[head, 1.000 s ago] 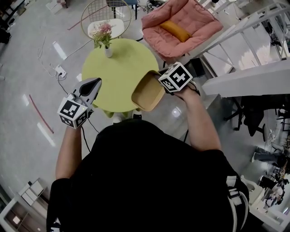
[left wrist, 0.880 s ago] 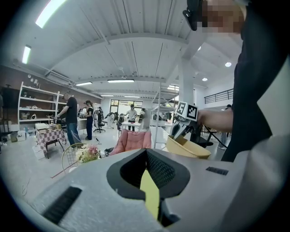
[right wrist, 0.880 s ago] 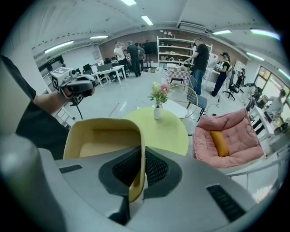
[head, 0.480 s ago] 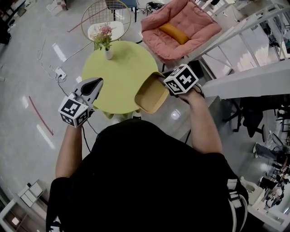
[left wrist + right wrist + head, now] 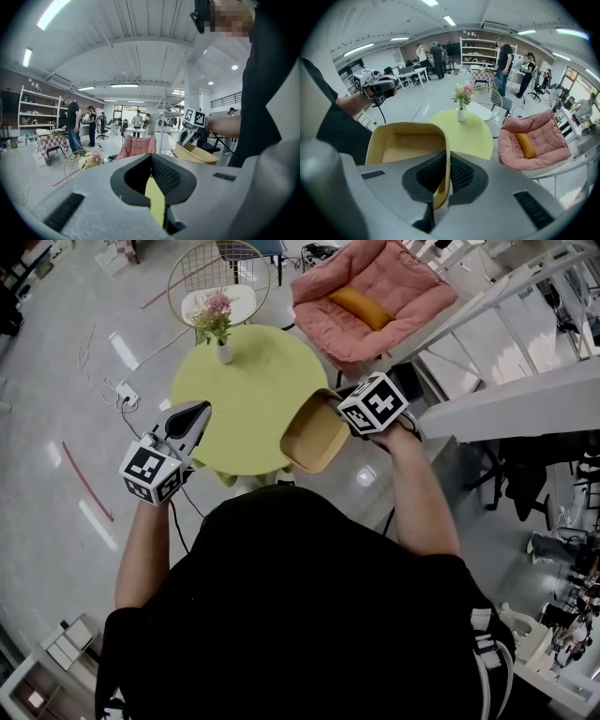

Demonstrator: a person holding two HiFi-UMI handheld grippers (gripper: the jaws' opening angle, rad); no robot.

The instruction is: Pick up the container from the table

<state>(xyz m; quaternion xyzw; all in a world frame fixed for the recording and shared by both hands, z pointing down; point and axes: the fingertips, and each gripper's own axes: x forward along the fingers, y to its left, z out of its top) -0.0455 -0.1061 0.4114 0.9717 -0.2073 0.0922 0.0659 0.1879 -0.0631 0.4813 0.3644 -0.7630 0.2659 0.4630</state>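
Note:
The container (image 5: pixel 314 432) is a tan, open-topped tub with rounded corners. It hangs tilted in the air past the near right edge of the round lime-green table (image 5: pixel 248 390), clear of the tabletop. My right gripper (image 5: pixel 336 407) is shut on its rim; in the right gripper view the tub wall (image 5: pixel 405 145) stands between the pads of the right gripper (image 5: pixel 443 180). My left gripper (image 5: pixel 197 411) hovers at the table's left edge, shut and empty. In the left gripper view, the left gripper (image 5: pixel 151 161) points level toward the container (image 5: pixel 194 153).
A white vase of pink flowers (image 5: pixel 216 320) stands at the table's far side. Behind the table are a wire chair (image 5: pixel 220 277) and a pink cushioned chair (image 5: pixel 375 296) with an orange pillow. White shelving (image 5: pixel 506 399) runs along the right. Cables (image 5: pixel 117 385) lie on the floor at left.
My right gripper with the container has shifted slightly to the right. The left gripper has stayed where it was.

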